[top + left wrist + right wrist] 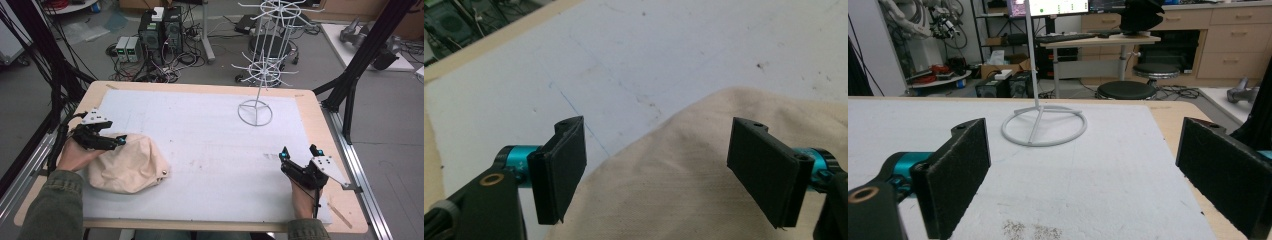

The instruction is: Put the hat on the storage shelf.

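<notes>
A cream cloth bag (129,164) lies crumpled at the front left of the white mat (200,135). My left gripper (119,140) hovers at the bag's upper left edge, open; in the left gripper view its two black pads (564,167) stand wide apart over the cream fabric (684,175). My right gripper (299,152) rests open near the front right of the mat, with nothing between its pads (955,172). A white wire display rack (264,60) stands at the back right on a ring base (1044,126).
The mat covers a wooden table (320,135) with black frame posts (360,65) at both sides. Beyond the table's far edge, computers and cables (160,35) sit on the floor. The right gripper view looks toward a desk and stools (1128,87) across the room.
</notes>
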The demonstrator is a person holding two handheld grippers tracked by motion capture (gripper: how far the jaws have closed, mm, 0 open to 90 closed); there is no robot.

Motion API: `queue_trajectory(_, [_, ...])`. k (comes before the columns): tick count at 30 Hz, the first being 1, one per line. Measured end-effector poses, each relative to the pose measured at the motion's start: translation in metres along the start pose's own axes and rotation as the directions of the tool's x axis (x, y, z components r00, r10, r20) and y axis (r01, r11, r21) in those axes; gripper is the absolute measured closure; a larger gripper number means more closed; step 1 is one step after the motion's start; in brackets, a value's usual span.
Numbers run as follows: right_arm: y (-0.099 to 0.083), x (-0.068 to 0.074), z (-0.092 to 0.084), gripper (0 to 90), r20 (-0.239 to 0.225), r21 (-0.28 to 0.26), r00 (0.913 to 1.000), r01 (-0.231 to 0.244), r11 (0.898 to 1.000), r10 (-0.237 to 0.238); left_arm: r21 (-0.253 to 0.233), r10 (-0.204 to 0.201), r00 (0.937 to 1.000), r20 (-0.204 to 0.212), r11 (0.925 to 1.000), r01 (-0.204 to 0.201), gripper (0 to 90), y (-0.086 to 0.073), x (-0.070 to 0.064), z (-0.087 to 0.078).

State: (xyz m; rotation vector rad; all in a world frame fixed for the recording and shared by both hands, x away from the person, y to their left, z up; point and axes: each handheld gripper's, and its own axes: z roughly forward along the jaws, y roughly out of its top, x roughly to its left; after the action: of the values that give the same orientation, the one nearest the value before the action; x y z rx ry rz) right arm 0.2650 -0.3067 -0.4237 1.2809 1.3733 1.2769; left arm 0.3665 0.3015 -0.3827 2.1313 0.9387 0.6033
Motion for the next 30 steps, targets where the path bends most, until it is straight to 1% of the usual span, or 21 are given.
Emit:
queue_trajectory(2, [0.000, -0.001, 0.000, 6.2, 0.000, -0.003, 1.0000, 0.004, 1.000, -0.004, 0.024, 0.006, 1.0000, -0.001, 0.9997, -0.006, 23.6, -0.002, 0.000, 0.003])
queue_trajectory(4, [0.000, 0.000, 0.000, 6.2, 0.000, -0.002, 1.0000, -0.001, 1.000, 0.001, 0.048, 0.009, 0.9999, -0.004, 0.9988, -0.009, 23.6, -0.005, 0.001, 0.005])
queue_trajectory(9, [0.000, 0.000, 0.000, 6.1, -0.003, 0.000, 1.0000, 0.000, 1.000, 0.000, 0.112, 0.014, 0.9999, -0.003, 0.9936, -0.014, 23.6, -0.012, 0.005, 0.010])
queue_trajectory(11, [0.000, 0.000, 0.000, 6.2, -0.003, -0.001, 1.0000, 0.002, 1.000, -0.002, 0.143, 0.012, 0.9999, 0.005, 0.9896, -0.012, 23.6, -0.016, 0.006, 0.014])
queue_trajectory(13, [0.000, 0.000, 0.000, 6.1, -0.003, 0.001, 1.0000, 0.001, 1.000, -0.001, 0.174, 0.018, 0.9996, 0.021, 0.9845, -0.021, 23.9, -0.018, 0.006, 0.017])
queue_trajectory(14, [0.000, 0.000, 0.000, 6.1, -0.003, 0.001, 1.0000, 0.001, 1.000, -0.001, 0.182, 0.028, 0.9994, 0.022, 0.9827, -0.032, 23.9, -0.019, 0.005, 0.019])
queue_trajectory(16, [0.000, 0.000, 0.000, 6.2, -0.003, 0.000, 1.0000, -0.002, 1.000, 0.002, 0.189, 0.035, 0.9992, 0.016, 0.9813, -0.038, 24.0, -0.021, 0.003, 0.022])
queue_trajectory(20, [0.000, 0.000, 0.000, 6.2, -0.005, -0.004, 1.0000, 0.003, 1.000, -0.003, 0.189, 0.044, 0.9990, 0.001, 0.9810, -0.043, 23.6, -0.024, 0.004, 0.026])
queue_trajectory(22, [0.000, 0.001, -0.001, 6.2, 0.000, -0.002, 1.0000, -0.002, 1.000, 0.002, 0.194, 0.064, 0.9979, -0.008, 0.9791, -0.061, 23.6, -0.024, 0.004, 0.028])
queue_trajectory(26, [0.000, 0.000, -0.001, 6.1, 0.001, -0.004, 0.9999, -0.011, 1.000, 0.011, 0.193, 0.086, 0.9961, -0.020, 0.9779, -0.080, 25.3, -0.026, 0.004, 0.032])
queue_trajectory(27, [0.000, -0.001, -0.001, 6.1, 0.000, -0.002, 0.9999, -0.016, 1.000, 0.016, 0.196, 0.108, 0.9937, -0.028, 0.9754, -0.101, 26.1, -0.027, 0.003, 0.034])
queue_trajectory(29, [0.000, -0.001, -0.001, 6.1, -0.001, -0.005, 0.9999, -0.012, 1.000, 0.012, 0.200, 0.129, 0.9904, -0.048, 0.9728, -0.117, 26.4, -0.027, 0.000, 0.037])
queue_trajectory(30, [0.000, -0.001, -0.001, 6.1, -0.001, -0.005, 0.9999, -0.012, 1.000, 0.012, 0.201, 0.140, 0.9888, -0.051, 0.9713, -0.127, 26.4, -0.027, -0.001, 0.038])
